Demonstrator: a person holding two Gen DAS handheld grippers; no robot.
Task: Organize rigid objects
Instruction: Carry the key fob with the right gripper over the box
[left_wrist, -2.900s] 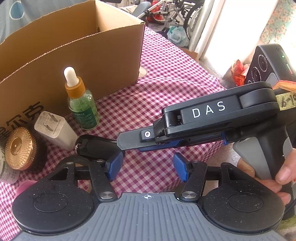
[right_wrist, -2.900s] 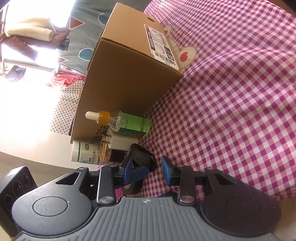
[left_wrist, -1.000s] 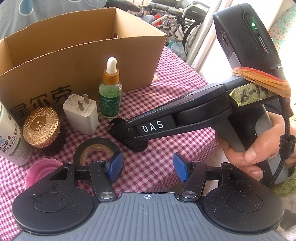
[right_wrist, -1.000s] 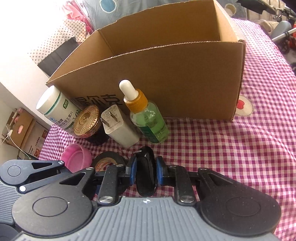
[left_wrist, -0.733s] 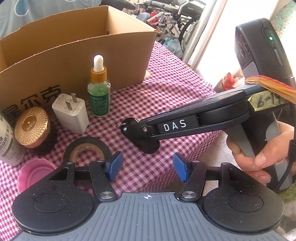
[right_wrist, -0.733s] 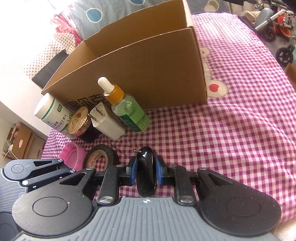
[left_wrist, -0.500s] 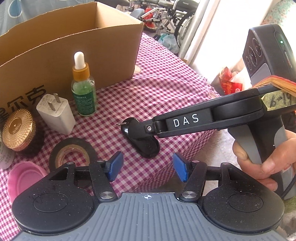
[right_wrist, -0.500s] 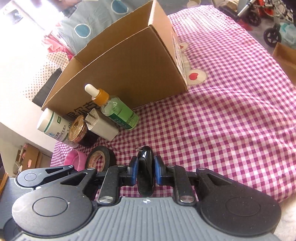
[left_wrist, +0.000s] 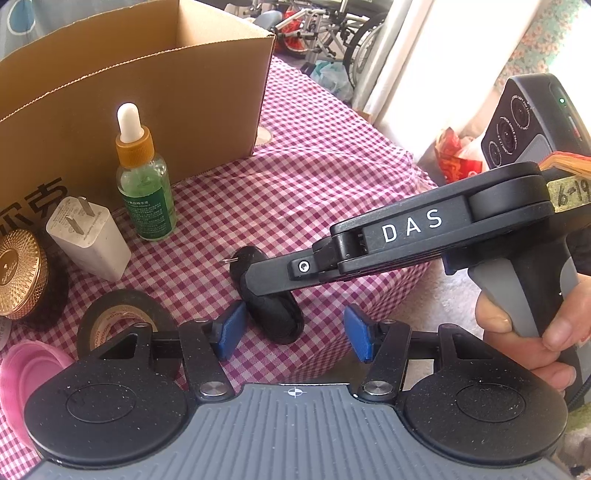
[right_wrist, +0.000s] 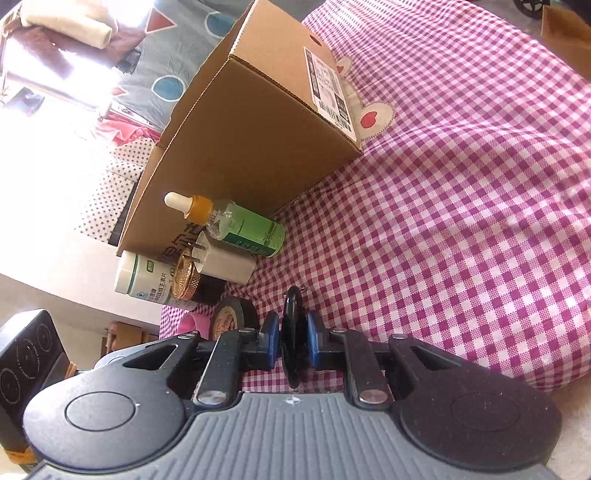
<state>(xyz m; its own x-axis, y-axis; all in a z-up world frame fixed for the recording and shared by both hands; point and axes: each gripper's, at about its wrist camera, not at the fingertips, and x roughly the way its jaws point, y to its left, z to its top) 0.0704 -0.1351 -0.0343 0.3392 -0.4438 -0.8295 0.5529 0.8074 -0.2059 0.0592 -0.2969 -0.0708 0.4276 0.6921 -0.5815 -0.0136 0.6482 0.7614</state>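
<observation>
A black key fob (right_wrist: 293, 332) is pinched edge-on between the blue pads of my right gripper (right_wrist: 291, 338), which is shut on it. In the left wrist view the same key fob (left_wrist: 273, 314) is at the tip of the right gripper's black arm, close over the checked cloth. My left gripper (left_wrist: 291, 332) stands open just in front of the fob, nothing between its pads. Behind stand a green dropper bottle (left_wrist: 144, 184), a white plug adapter (left_wrist: 88, 240) and an open cardboard box (left_wrist: 129, 92).
A roll of black tape (left_wrist: 118, 321), a gold-lidded jar (left_wrist: 18, 273) and a pink cup (left_wrist: 29, 373) sit left of my left gripper. A white bottle (right_wrist: 147, 280) lies by the box. The table edge drops off at the right, where a hand (left_wrist: 524, 332) holds the right gripper.
My right gripper has rolled and swung toward the near table edge with the key fob in it. The left gripper has barely moved.
</observation>
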